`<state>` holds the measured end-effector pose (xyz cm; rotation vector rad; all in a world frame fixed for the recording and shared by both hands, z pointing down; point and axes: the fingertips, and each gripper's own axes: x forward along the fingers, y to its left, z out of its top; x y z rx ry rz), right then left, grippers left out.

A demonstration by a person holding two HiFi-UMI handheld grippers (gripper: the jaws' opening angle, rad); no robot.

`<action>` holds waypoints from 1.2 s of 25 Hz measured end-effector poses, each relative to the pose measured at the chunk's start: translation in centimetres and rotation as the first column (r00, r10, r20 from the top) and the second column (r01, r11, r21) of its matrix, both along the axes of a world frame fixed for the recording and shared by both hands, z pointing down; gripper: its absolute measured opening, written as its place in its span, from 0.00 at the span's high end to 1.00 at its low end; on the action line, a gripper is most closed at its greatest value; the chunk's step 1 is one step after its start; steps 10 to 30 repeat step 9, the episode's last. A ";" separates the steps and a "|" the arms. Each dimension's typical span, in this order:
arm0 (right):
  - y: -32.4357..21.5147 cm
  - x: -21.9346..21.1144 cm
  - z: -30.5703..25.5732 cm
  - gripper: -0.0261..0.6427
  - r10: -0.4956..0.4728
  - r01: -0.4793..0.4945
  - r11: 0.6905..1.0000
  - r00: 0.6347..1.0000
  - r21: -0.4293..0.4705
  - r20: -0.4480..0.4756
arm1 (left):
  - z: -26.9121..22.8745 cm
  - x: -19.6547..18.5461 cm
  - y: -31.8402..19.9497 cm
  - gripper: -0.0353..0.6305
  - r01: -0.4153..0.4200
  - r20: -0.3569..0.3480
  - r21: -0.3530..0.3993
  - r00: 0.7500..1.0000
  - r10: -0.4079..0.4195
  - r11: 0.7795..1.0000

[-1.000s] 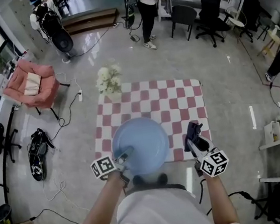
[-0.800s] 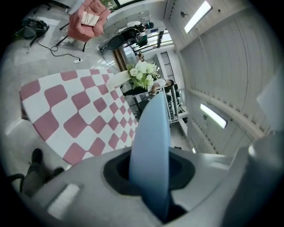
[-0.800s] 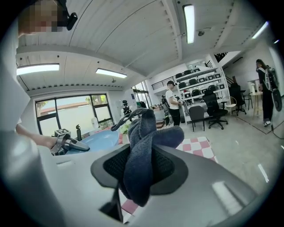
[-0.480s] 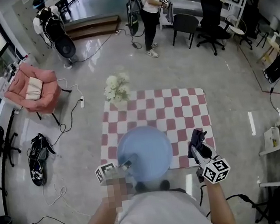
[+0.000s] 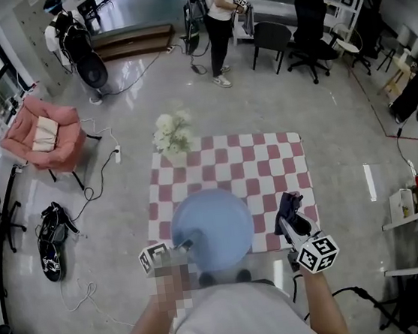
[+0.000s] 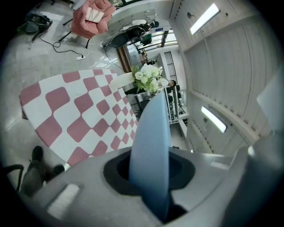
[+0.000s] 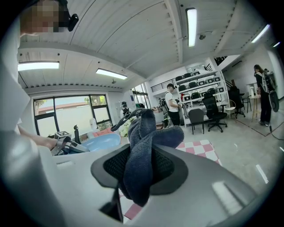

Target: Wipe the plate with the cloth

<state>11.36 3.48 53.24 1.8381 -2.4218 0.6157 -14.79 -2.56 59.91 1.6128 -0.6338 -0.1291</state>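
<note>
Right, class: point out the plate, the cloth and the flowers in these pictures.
plate [image 5: 212, 226], head view, middle of its blue face
cloth [image 7: 141, 155], right gripper view, the dark fold between the jaws
flowers [image 5: 172, 134], head view, the white blooms

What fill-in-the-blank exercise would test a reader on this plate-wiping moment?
1. The left claw is shut on the rim of the light ____ plate.
2. The right claw is shut on a dark ____, held apart from the plate.
3. White ____ stand at the far left corner of the checkered tablecloth.

Missing words: blue; cloth; flowers.
</note>
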 end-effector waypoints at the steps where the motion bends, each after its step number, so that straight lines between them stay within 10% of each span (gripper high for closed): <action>1: 0.1 0.0 -0.1 0.77 0.002 -0.002 1.000 1.000 0.001 -0.002 | 0.0 0.0 0.0 0.83 -0.001 0.000 0.000 1.000 0.001 1.000; 30: 0.2 -0.2 -0.3 0.77 0.004 -0.004 1.000 1.000 0.001 -0.006 | -0.2 -0.4 -0.3 0.83 -0.007 0.011 -0.002 1.000 0.007 1.000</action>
